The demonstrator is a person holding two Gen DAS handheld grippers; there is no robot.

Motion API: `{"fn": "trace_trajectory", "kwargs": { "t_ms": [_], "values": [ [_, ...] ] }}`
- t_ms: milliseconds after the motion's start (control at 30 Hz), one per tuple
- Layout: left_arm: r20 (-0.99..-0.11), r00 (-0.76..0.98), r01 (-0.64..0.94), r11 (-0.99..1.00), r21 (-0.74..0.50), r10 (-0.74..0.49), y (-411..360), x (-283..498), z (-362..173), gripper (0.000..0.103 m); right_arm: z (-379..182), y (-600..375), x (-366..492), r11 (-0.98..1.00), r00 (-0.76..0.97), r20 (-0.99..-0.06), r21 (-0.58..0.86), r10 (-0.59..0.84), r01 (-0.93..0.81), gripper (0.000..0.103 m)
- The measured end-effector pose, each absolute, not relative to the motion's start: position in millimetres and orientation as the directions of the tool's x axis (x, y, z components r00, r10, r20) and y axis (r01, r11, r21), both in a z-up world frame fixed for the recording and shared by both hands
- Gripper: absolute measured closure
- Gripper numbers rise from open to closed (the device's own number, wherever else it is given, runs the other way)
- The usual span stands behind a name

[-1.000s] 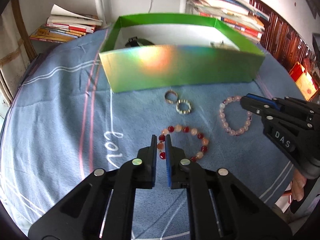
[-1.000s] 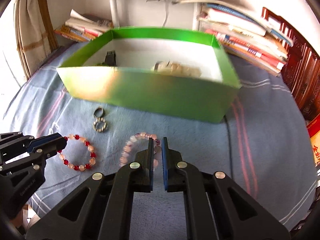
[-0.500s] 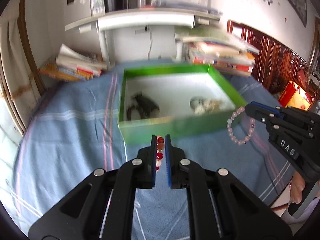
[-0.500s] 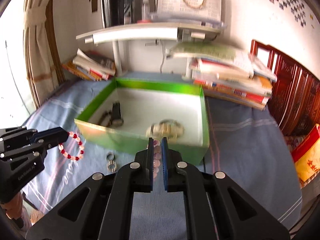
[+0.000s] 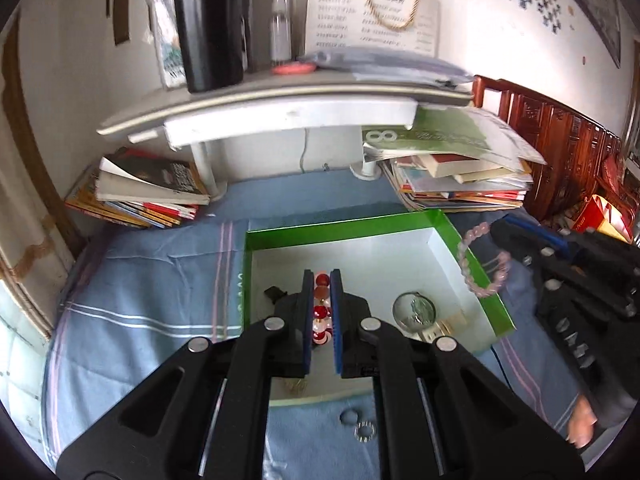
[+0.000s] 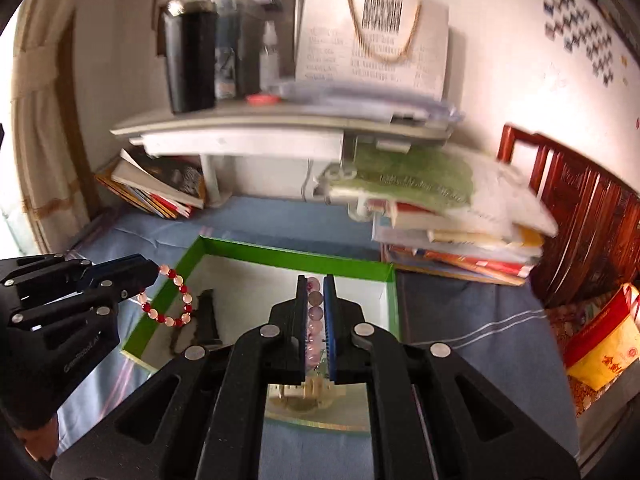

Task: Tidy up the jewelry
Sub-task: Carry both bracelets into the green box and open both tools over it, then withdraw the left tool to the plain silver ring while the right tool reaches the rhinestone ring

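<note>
1. Two hand-held grippers hang above a green box (image 5: 468, 252) on a blue cloth (image 5: 152, 280), each carrying a bead bracelet. In the left wrist view the left gripper (image 5: 321, 280) is closed down to a bead's width on the red-and-white bracelet (image 5: 321, 312), at centre frame, over the box's left half.

2. The right gripper (image 6: 316, 284) is clamped as narrowly on the pink bracelet (image 6: 314, 316). In the left wrist view that pale loop (image 5: 484, 260) dangles at middle right, above the box's right wall.

3. The red bracelet (image 6: 168, 300), at middle left of the right wrist view, hangs over the box's left rim rather than clearly inside, so it likely needs carrying further in before release.

4. A good drop would probably mean lowering each loop until it nearly touches the white floor, then opening gently, since round beads may bounce or roll.

5. A dark item (image 6: 206, 316) lies at the box's left and a watch (image 5: 414, 310) lower right; aiming for bare floor between them should avoid tangles.

6. Two rings (image 5: 358, 424) remain on the cloth at the bottom of the left wrist view, just outside the near wall, not yet put away.
</note>
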State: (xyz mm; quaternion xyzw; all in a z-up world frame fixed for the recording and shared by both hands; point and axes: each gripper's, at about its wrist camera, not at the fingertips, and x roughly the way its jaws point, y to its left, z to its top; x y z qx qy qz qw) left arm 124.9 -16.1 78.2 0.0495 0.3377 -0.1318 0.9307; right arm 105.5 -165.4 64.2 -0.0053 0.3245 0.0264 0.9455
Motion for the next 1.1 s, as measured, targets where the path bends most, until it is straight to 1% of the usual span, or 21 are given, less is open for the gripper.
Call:
{"fn": "trace_trajectory", "kwargs": {
  "t_ms": [100,200,267,300,333,367,400,433,467,500,533,567,633,700,833,933,967,1033,1100],
  "values": [
    [-0.675,0.71,0.275,0.962,0.002,-0.201,-23.6,144.2,59.3,0.095,36.6,-162.5,130.5,0.999,0.738,-0.674,0.005,0.032,-0.038,0.095],
    [-0.709,0.673,0.292,0.956,-0.005,-0.209,-32.6,157.0,38.3,0.094,13.9,-159.8,141.5,0.999,0.705,-0.709,-0.021,0.006,-0.03,0.095],
    [-0.721,0.66,0.301,0.954,-0.003,-0.211,-36.4,160.5,29.2,0.094,7.7,-160.0,140.8,0.999,0.686,-0.728,-0.037,-0.005,-0.032,0.093],
    [-0.722,0.662,0.297,0.955,0.006,-0.201,-37.4,159.7,26.7,0.093,7.6,-161.1,138.0,0.999,0.682,-0.731,-0.029,0.004,-0.036,0.089],
    [-0.719,0.665,0.299,0.954,0.012,-0.2,-37.9,157.8,26.1,0.084,9.4,-163.3,133.3,0.999,0.684,-0.73,-0.014,0.019,-0.042,0.084],
    [-0.711,0.673,0.308,0.951,0.017,-0.205,-37.7,153.8,27.0,0.067,12.3,-165.6,127.5,0.999,0.69,-0.723,-0.005,0.026,-0.043,0.082],
    [-0.698,0.686,0.31,0.951,0.024,-0.206,-36.5,148.9,28.7,0.062,16.5,-168.5,118.8,0.999,0.702,-0.712,-0.005,0.025,-0.04,0.077],
    [-0.689,0.695,0.308,0.951,0.029,-0.205,-35.3,145.4,30.3,0.061,20.1,-170.9,111.0,0.999,0.711,-0.703,-0.006,0.023,-0.038,0.07],
    [-0.683,0.702,0.31,0.95,0.036,-0.203,-34.0,140.8,31.8,0.06,23.1,-173.8,103.5,0.999,0.717,-0.696,-0.002,0.027,-0.039,0.066],
    [-0.68,0.704,0.313,0.949,0.042,-0.203,-32.8,136.5,33.1,0.059,25.8,-177.5,93.6,0.999,0.723,-0.69,0.011,0.039,-0.043,0.059],
    [-0.678,0.707,0.314,0.948,0.046,-0.202,-30.4,129.9,33.7,0.055,26.6,-180.9,84.3,0.998,0.725,-0.687,0.027,0.054,-0.049,0.055],
    [-0.675,0.712,0.308,0.95,0.054,-0.193,-27.6,123.7,34.0,0.052,26.4,-183.3,78.3,0.998,0.723,-0.688,0.038,0.063,-0.051,0.054],
    [-0.677,0.719,0.281,0.956,0.078,-0.156,-19.4,109.0,32.7,0.052,20.3,-185.8,60.6,0.996,0.705,-0.703,0.062,0.091,-0.067,0.054],
    [-0.673,0.725,0.268,0.96,0.082,-0.145,-6.5,91.8,31.1,0.05,9.3,-182.8,44.8,0.993,0.682,-0.722,0.074,0.117,-0.092,0.054],
    [-0.681,0.72,0.215,0.976,0.039,-0.131,27.1,67.0,22.8,0.048,-28.2,-157.1,27.6,0.979,0.591,-0.787,0.078,0.178,-0.191,0.054],
    [-0.717,0.689,0.159,0.987,0.006,-0.107,48.7,62.4,8.2,0.046,-49.8,-134.2,29.4,0.968,0.537,-0.819,0.085,0.202,-0.235,0.055],
    [-0.733,0.674,0.141,0.99,0.003,-0.094,53.7,64.2,1.7,0.046,-55.1,-124.3,32.9,0.963,0.521,-0.826,0.09,0.215,-0.253,0.056],
    [-0.759,0.647,0.119,0.993,0.009,-0.071,59.6,68.0,-10.3,0.046,-59.5,-111.2,39.4,0.96,0.519,-0.829,0.072,0.208,-0.269,0.063],
    [-0.779,0.625,0.104,0.994,0.021,-0.049,61.7,70.8,-20.8,0.046,-62.6,-101.9,45.5,0.963,0.519,-0.833,0.054,0.19,-0.266,0.067]
  ]
}}
